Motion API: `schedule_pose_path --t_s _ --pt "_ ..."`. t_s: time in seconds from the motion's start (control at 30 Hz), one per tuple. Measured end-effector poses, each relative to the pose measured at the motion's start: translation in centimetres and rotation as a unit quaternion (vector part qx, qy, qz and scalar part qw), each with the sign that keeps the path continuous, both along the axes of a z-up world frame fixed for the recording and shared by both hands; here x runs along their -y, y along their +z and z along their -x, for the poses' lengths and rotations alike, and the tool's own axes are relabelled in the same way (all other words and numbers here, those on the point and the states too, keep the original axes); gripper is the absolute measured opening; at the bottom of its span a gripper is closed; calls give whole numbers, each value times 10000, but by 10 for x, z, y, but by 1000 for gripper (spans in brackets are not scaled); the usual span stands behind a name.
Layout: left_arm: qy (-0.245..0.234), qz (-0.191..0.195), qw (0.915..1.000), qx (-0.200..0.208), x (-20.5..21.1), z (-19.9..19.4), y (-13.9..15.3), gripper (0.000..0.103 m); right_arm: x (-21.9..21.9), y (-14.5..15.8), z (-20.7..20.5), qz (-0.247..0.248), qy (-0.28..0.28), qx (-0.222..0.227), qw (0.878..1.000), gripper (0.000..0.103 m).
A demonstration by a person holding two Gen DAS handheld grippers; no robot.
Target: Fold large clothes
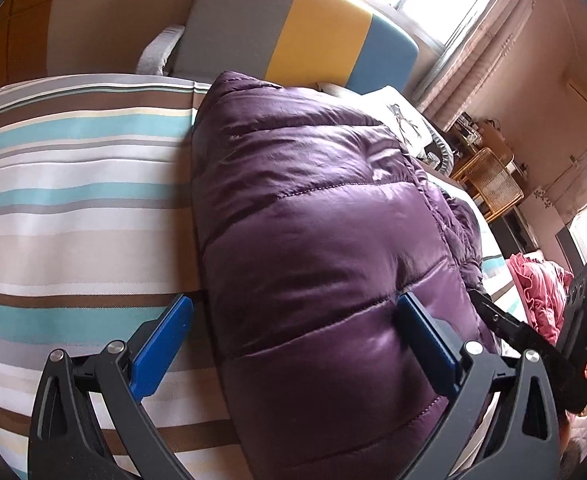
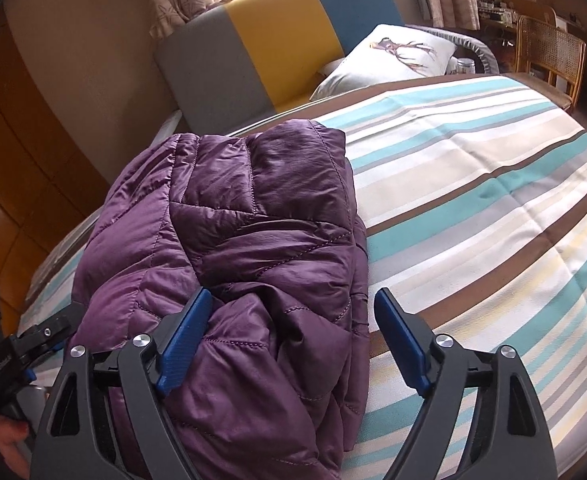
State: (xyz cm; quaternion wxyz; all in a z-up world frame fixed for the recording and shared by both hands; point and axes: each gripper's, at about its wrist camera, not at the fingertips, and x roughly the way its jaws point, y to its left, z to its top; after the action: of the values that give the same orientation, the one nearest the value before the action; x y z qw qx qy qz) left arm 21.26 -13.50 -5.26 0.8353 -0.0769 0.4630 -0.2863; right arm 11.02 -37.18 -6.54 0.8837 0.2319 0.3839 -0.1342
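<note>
A purple quilted puffer jacket (image 1: 317,216) lies folded into a thick bundle on a striped bed; it also shows in the right wrist view (image 2: 249,220). My left gripper (image 1: 293,316) is open, its jaws spread wide over the jacket's near left edge, one blue finger (image 1: 161,344) over the sheet, the other on the jacket. My right gripper (image 2: 293,312) is open, its jaws straddling the jacket's near right edge. Neither holds fabric. The right gripper's body (image 1: 541,332) shows at the left view's right edge.
The striped bedspread (image 2: 473,184) covers the bed. A grey, yellow and blue headboard (image 2: 261,48) and a white pillow (image 2: 389,56) lie beyond. A wicker chair (image 2: 549,52) stands at the far right. Pink fabric (image 1: 537,288) lies at the bed's edge. A wooden wardrobe (image 2: 21,152) is on the left.
</note>
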Motion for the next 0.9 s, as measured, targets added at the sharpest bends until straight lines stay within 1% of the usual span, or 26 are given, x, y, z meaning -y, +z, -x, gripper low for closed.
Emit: schedule_pose_path --t_s 0.13,0.2,0.27,0.33,0.4,0.5,0.57,0.63,0.7,0.73,0.77,0.83,0.9 --pt "-90 101 9998 -141 -1 -4 -2 101 3 -5 -5 -41 130 -105 9999 86" --pt "-227 218 9993 -191 0 -5 -1 101 7 -8 -6 -174 180 -117 9996 86" --pt "-342 155 9992 -118 2 -5 1 101 12 -11 -7 -326 214 -114 9992 87" --pt "-401 31 9992 -52 4 -5 1 101 16 -14 -8 -439 258 -125 9986 90" --pt "-448 37 9990 -61 4 -6 -1 101 22 -18 -10 -597 334 -127 9976 90" --pt "-493 216 9981 -296 0 -10 -7 101 35 -28 -16 -1072 449 -146 9931 90" --pt "-586 549 9951 -571 -4 -13 -11 101 41 -33 -19 -1280 522 -153 9903 90" --pt "-626 578 9946 -588 -4 -14 -12 101 45 -38 -21 -1458 593 -141 9874 90" --pt "-682 475 9949 -563 -2 -14 -14 101 47 -40 -24 -1564 652 -87 9855 90" --pt "-705 385 9953 -541 -1 -15 -14 101 47 -41 -26 -1559 681 -85 9854 89" --pt "-723 305 9954 -541 1 -15 -15 101 46 -41 -27 -1565 737 -75 9849 84" --pt "-731 233 9954 -579 2 -16 -18 101 47 -43 -33 -1648 822 -67 9829 80" --pt "-747 176 9954 -580 4 -16 -18 101 50 -45 -36 -1831 882 13 9791 69"
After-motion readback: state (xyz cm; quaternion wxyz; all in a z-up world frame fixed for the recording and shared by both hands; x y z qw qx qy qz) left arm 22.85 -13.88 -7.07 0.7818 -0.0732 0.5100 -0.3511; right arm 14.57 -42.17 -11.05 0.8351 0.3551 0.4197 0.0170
